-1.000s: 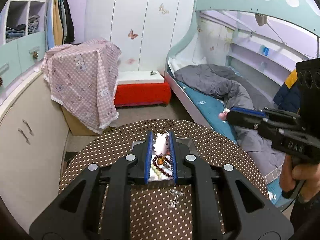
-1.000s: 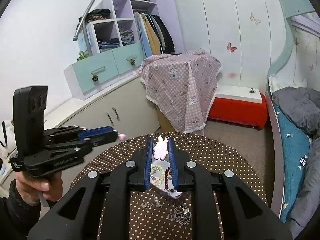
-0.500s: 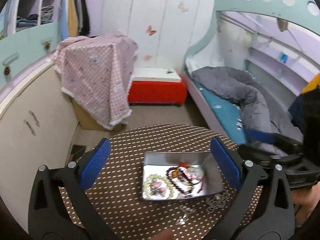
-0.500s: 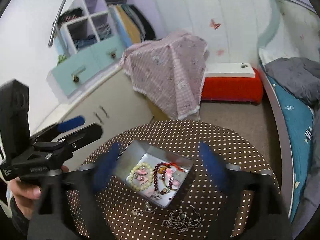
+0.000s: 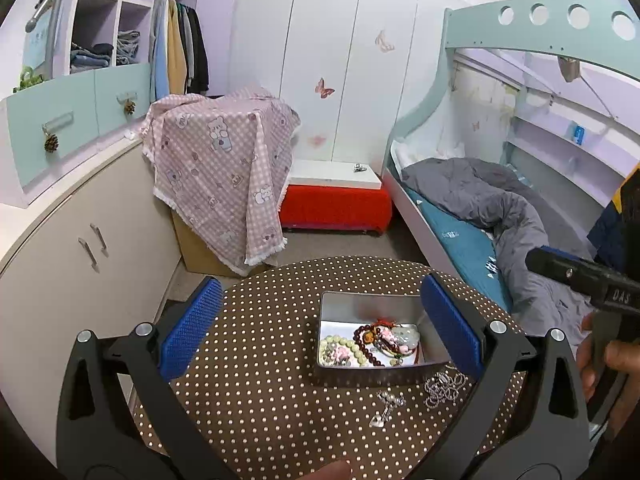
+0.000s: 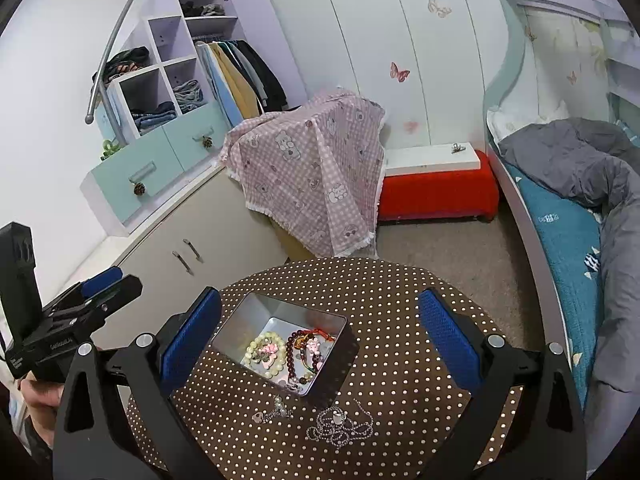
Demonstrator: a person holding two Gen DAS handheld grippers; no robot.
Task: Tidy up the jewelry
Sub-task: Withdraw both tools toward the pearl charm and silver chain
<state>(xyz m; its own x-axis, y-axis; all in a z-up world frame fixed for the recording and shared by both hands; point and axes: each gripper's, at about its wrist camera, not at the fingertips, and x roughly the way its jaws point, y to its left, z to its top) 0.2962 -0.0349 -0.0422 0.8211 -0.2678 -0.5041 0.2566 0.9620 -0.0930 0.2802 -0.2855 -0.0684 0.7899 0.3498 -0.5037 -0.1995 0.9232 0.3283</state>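
Since a second ago both grippers have gone from clamped on a pale pink charm to spread wide with nothing between their pads. The metal tin (image 5: 370,374) sits on the brown polka-dot round table (image 5: 256,392), ahead of the left gripper (image 5: 320,320) and nearer its right blue pad; in the right wrist view the tin (image 6: 340,368) lies ahead of the right gripper (image 6: 320,320), nearer its left pad. Inside it lie a pale green bead bracelet (image 6: 267,354), a dark red bead bracelet (image 6: 295,356) and pink pieces. On the table just outside the tin's near wall lie a silver chain (image 6: 340,424) and a small silver pendant (image 6: 272,410), close to each other. Beyond the table stand a pink checked cloth (image 6: 316,176), a red bench (image 6: 436,192) and a bed (image 6: 560,216).
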